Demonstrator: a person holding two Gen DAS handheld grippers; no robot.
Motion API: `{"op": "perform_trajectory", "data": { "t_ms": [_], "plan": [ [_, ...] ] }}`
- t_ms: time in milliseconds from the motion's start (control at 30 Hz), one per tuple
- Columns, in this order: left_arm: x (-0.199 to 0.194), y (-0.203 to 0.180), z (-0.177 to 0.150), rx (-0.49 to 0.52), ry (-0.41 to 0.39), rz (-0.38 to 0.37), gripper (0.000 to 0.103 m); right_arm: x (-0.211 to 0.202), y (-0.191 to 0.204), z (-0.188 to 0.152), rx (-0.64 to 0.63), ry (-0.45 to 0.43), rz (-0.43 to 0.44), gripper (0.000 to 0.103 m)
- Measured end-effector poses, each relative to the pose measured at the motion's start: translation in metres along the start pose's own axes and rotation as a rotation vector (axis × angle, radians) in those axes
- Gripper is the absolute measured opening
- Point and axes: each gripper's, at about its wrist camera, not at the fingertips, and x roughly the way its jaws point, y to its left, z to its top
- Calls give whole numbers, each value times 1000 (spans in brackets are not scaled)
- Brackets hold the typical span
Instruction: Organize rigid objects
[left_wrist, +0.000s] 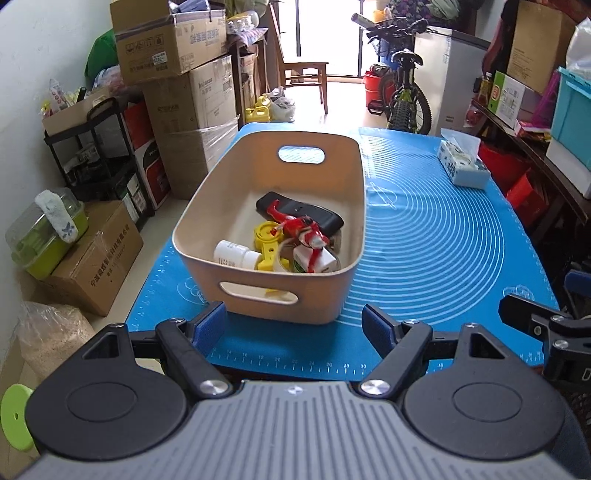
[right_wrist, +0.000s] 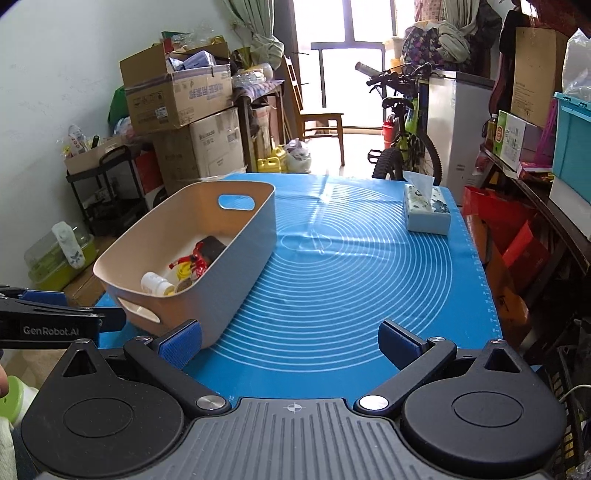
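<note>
A beige plastic bin (left_wrist: 207, 229) with handle slots stands on the blue mat (left_wrist: 436, 251). It holds a black remote (left_wrist: 317, 216), a red toy figure (left_wrist: 295, 223), a yellow plastic piece (left_wrist: 266, 245), a white pill bottle (left_wrist: 232, 254) and a small white box (left_wrist: 317, 260). My left gripper (left_wrist: 295, 325) is open and empty just in front of the bin's near wall. My right gripper (right_wrist: 291, 341) is open and empty over the mat (right_wrist: 351, 280), right of the bin (right_wrist: 243, 254). The bottle (right_wrist: 155, 283) and the toy figure (right_wrist: 194, 263) show inside the bin.
A tissue box (left_wrist: 463, 162) lies at the mat's far right, also in the right wrist view (right_wrist: 426, 210). Stacked cardboard boxes (left_wrist: 184, 85) and a black rack (left_wrist: 99, 147) stand left of the table. A bicycle (left_wrist: 400, 88) stands beyond the far edge. Shelves with boxes line the right side.
</note>
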Motion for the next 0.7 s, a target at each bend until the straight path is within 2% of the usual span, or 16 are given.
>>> {"op": "perform_trajectory", "data": {
  "t_ms": [367, 700],
  "plan": [
    [9, -11, -16, 52, -11, 19, 80, -2, -2, -19, 4, -46, -15, 100],
    [12, -13, -23, 63, -26, 20, 80, 2, -19, -25, 103, -43, -34, 100]
  ]
}}
